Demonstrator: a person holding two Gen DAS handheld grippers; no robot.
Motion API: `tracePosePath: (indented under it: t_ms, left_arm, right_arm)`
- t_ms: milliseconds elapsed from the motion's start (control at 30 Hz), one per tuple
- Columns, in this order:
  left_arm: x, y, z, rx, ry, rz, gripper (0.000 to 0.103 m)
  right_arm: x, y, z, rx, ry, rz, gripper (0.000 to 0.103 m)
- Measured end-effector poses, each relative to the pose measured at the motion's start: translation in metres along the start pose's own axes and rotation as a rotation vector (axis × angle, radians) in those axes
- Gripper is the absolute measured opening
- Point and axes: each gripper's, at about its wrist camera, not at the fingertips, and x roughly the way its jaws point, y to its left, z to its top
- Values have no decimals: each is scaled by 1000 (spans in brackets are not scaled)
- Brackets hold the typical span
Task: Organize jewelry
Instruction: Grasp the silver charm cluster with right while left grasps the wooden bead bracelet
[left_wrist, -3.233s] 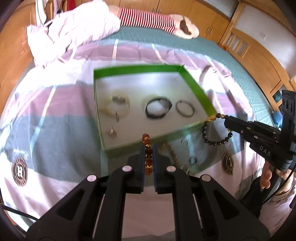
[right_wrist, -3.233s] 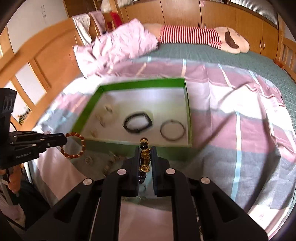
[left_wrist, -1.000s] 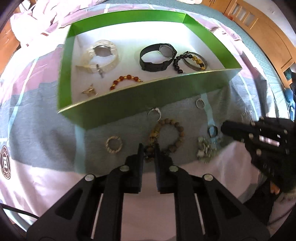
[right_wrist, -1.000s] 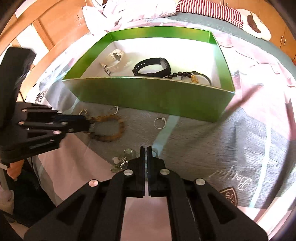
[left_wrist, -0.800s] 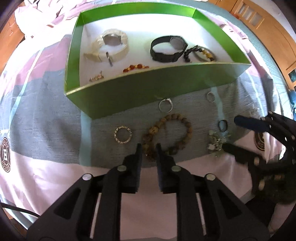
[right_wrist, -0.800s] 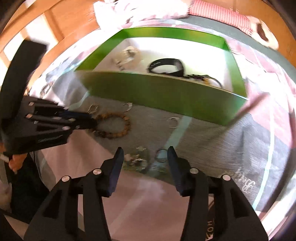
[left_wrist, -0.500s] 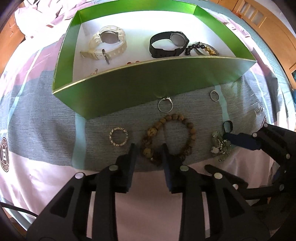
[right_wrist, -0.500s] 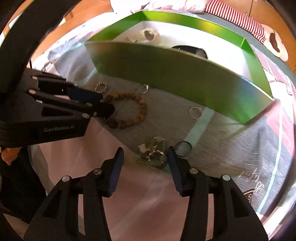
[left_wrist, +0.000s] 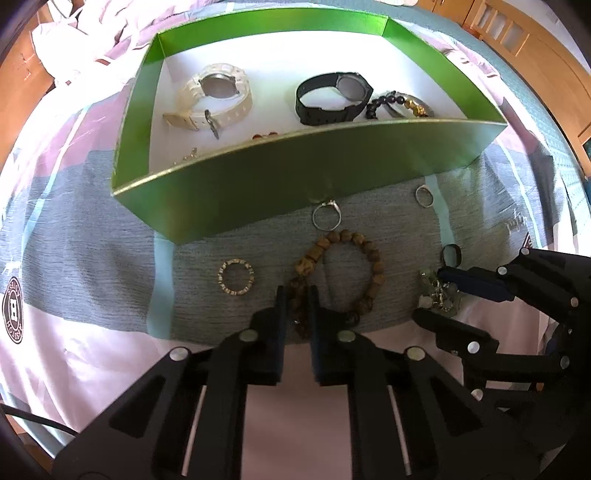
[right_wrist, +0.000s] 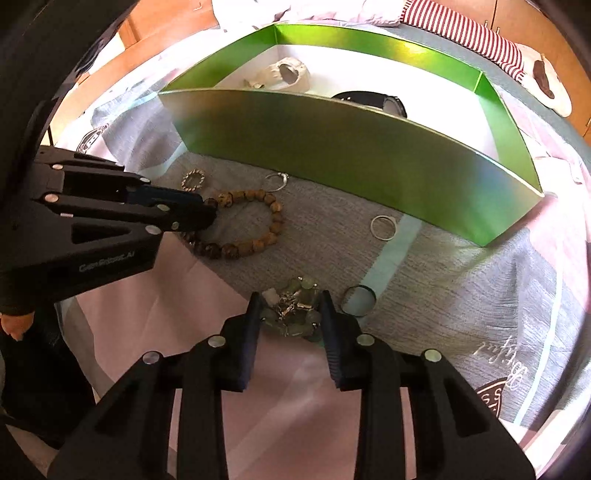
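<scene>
Brown bead bracelet (left_wrist: 345, 275) lies on the bed (left_wrist: 92, 240) just in front of the green box (left_wrist: 295, 177); my left tool (left_wrist: 295, 295) has just closed and pinches its near-left strand. Looks light, floppy, strung on cord, beads hard and a bit slick, so gripping across a strand between beads should hold; expect the loop to dangle and swing. Pale green bead cluster (right_wrist: 293, 308) with silver bits sits to the right of it, between the fingers of my right tool (right_wrist: 291, 314), jaws just been closing but still apart and straddling it; cannot tell if the pads touch. It's a loose tangled heap, probably slippery, best pinched through the middle. Loose rings near: patterned ring (left_wrist: 236, 277), silver ring (left_wrist: 327, 216), plain ring (right_wrist: 384, 227), dark ring (right_wrist: 359, 300). Box already holds white watch (left_wrist: 214, 98), black watch (left_wrist: 332, 98), dark bead bracelet (left_wrist: 397, 103).
</scene>
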Motion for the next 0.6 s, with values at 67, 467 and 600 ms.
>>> tracePosePath:
  t_ms: [67, 467, 600]
  left_arm:
    - [-6, -1, 0, 1, -18, 1, 11]
    - [-45, 8, -2, 23, -107, -5, 11]
    - [-41, 2, -2, 29, -98, 4, 11]
  right_arm:
    - [-2, -2, 1, 11, -8, -2, 31]
    - [-26, -25, -5, 71, -62, -2, 31]
    - [-23, -25, -5, 72, -53, -2, 31]
